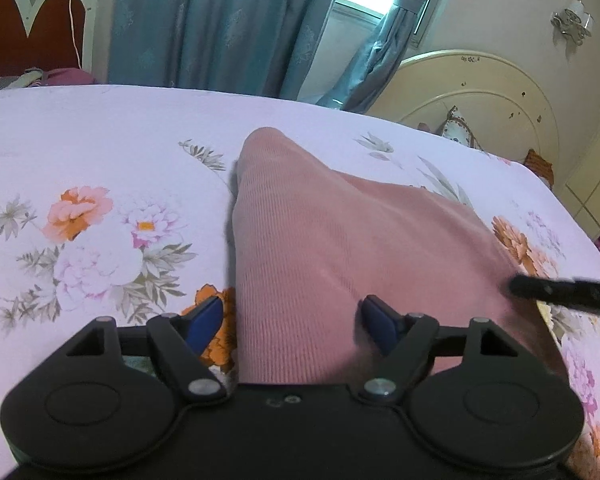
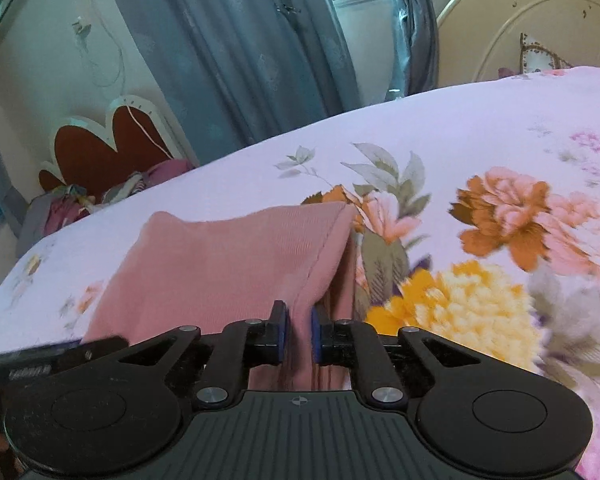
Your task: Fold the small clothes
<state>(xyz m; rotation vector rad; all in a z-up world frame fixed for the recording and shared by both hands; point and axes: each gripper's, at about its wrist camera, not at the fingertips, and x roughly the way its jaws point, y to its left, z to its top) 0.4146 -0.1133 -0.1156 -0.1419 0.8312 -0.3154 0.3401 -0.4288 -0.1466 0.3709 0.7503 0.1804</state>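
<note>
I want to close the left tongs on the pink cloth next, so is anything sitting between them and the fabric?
Nothing visible does. The left tongs are open with the pink cloth running right between their blue pads. The right tongs already pinch the cloth's hemmed edge, off to the side, on the floral bedsheet.

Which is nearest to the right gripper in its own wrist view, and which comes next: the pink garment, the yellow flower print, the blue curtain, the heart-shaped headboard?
From the right gripper, nearest first:
1. Pink garment, pinched between its fingers.
2. Yellow flower print, just right on the bedsheet.
3. Heart-shaped headboard, beyond the bed's far-left edge.
4. Blue curtain, on the back wall.
</note>
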